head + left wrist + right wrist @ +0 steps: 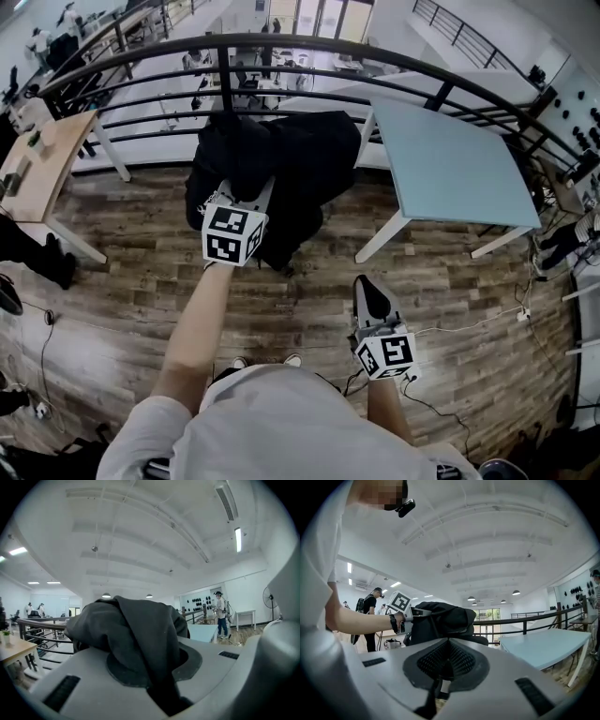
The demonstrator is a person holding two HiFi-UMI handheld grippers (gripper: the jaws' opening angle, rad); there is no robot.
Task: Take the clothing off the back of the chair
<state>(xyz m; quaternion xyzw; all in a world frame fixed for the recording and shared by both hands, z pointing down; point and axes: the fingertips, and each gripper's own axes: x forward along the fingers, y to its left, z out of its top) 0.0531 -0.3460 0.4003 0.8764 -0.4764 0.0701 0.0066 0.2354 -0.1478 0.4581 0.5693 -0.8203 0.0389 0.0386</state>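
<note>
Left claw (154,667) clenched on black clothing (133,627), chair (480,641) nearly all hidden beneath it, right claw (446,665) closed on nothing

Clothing (281,155): one black garment, crumpled and draped over the top edge of the chair (480,641) back, with a dark fold pinched in the left claw (246,192).

The black clothing (291,155) hides the chair back fully, and the fingertips of the left gripper (246,192) are lost in its folds.

Arm (202,319) outstretched, left gripper (247,185) clamped; right gripper (369,285) closed.
</note>
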